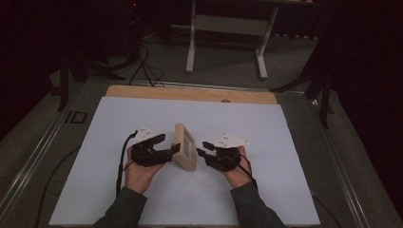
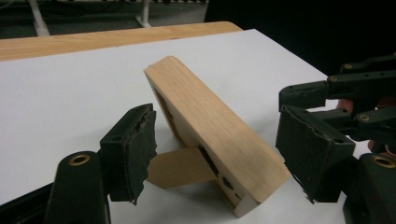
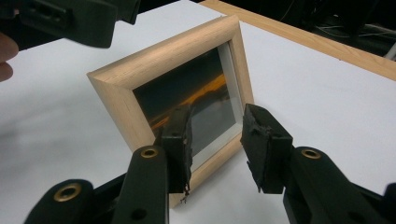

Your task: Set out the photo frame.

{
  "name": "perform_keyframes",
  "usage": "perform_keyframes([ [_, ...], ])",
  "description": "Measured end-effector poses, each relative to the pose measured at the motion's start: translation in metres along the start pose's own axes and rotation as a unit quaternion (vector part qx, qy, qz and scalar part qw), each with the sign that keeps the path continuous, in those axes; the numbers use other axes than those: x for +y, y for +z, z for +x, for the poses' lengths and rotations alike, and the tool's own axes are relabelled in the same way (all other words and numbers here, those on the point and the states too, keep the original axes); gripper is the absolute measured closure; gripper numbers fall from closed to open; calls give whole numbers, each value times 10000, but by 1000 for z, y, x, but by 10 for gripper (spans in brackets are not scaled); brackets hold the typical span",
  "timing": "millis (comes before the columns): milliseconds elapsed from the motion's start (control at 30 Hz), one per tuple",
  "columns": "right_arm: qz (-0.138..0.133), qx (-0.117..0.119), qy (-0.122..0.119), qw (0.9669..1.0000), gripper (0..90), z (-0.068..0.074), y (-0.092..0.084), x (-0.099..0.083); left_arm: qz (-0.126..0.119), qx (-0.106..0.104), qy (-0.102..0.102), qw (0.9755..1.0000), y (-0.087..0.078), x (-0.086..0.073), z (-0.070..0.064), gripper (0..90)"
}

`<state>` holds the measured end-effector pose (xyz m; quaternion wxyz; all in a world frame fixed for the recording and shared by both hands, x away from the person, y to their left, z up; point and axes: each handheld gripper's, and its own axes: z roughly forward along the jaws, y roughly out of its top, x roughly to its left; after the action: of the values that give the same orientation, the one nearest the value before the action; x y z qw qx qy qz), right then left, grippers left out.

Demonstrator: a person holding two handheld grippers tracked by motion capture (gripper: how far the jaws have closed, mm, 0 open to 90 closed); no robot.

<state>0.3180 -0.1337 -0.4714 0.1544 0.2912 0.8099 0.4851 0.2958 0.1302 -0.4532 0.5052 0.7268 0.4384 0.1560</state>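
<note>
Picture frame [image 1: 185, 147] stood upright on its back prop on the white surface [image 1: 285, 190], between my hands, long edge running away from me. Left tongs [image 1: 172, 149] spread behind it, right tongs [image 1: 203, 148] spread facing the glass, neither gripping. Left sat nearer.

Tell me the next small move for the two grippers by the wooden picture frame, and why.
Probably draw both grippers back from the picture frame. It stands on the white sheet, propped by its back stand, and neither the left gripper nor the right gripper presses on it; both are open.
</note>
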Motion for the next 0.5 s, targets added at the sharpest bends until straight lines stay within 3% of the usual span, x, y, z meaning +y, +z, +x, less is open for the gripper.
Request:
perform_keyframes([
  [500,-53,-62,45,10000,618,-4,-2,0,323,132,174,9992,20,-11,-12,236],
])
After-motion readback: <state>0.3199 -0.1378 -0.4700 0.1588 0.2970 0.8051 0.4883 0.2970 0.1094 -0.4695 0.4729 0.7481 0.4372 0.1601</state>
